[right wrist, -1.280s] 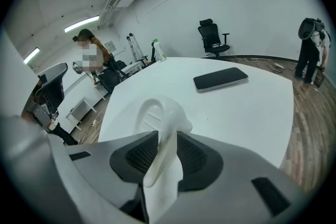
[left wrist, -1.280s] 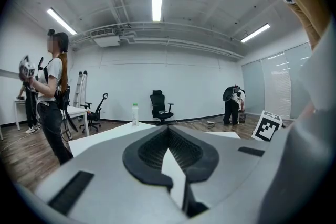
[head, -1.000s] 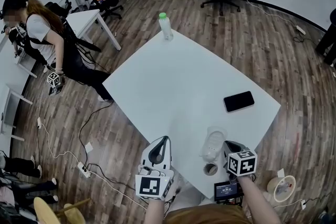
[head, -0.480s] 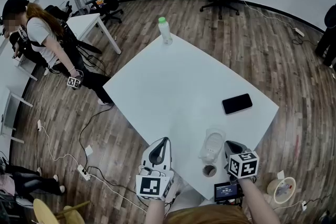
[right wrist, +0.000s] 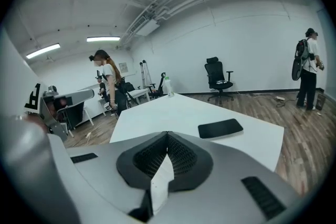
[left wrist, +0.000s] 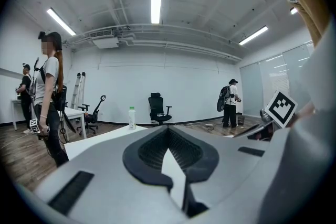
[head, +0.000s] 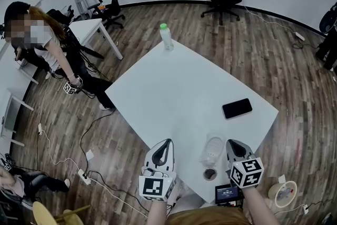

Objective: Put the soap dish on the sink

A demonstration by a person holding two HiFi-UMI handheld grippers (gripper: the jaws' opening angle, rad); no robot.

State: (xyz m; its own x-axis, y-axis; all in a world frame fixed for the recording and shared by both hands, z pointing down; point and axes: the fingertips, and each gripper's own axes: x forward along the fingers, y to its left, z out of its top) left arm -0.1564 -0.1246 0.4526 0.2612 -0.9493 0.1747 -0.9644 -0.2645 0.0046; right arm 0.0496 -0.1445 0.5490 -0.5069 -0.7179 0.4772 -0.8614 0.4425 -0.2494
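The soap dish (head: 213, 147), translucent with a white inside, lies on the white table (head: 179, 87) near its front edge. My right gripper (head: 232, 143) hangs just right of the dish, apart from it, shut and holding nothing. In the right gripper view the jaws (right wrist: 168, 135) meet at the tip over the bare tabletop, and the dish is out of sight. My left gripper (head: 166, 142) is at the table's front edge, left of the dish, jaws together and holding nothing; the left gripper view (left wrist: 168, 131) shows the same. No sink shows in any view.
A small round brown-rimmed cup (head: 210, 173) stands in front of the dish. A black phone (head: 237, 108) lies at the right of the table, and a green-capped bottle (head: 166, 37) stands on the far corner. A person (head: 52, 45) stands far left. A pail (head: 285, 193) sits on the floor.
My right gripper has lifted beside the soap dish, its marker cube now larger in the head view. The left gripper has kept still. The person at the left has shifted.
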